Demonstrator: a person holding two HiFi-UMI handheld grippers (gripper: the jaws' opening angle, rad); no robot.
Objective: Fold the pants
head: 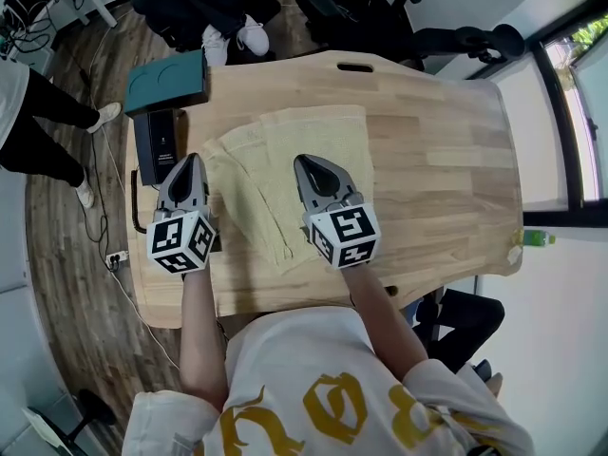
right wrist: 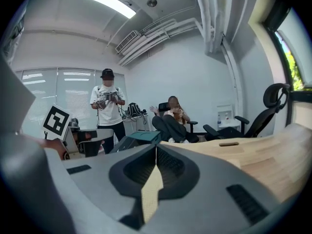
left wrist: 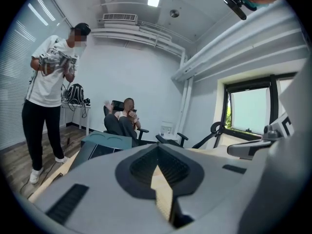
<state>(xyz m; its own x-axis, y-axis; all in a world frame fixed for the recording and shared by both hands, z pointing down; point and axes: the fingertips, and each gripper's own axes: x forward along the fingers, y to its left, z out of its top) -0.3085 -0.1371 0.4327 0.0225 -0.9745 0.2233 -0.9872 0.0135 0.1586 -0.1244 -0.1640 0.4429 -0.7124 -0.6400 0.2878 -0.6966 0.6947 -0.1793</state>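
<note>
The pale yellow-green pants [head: 275, 141] lie folded flat on the wooden table [head: 437, 160], left of its middle. My left gripper [head: 196, 159] hovers at the pants' left edge with its jaws shut and nothing in them; in the left gripper view the left gripper [left wrist: 157, 145] has its tips meeting. My right gripper [head: 302, 161] is over the middle of the pants, also shut and holding nothing; the right gripper view shows the right gripper [right wrist: 156, 146] with its tips together. Whether either gripper touches the cloth cannot be told.
A teal case [head: 169, 81] and a black device [head: 157, 143] sit at the table's far left corner. A green bottle [head: 537, 238] stands off the right edge. Office chairs, a seated person [left wrist: 127, 117] and a standing person [left wrist: 48, 91] are beyond the table.
</note>
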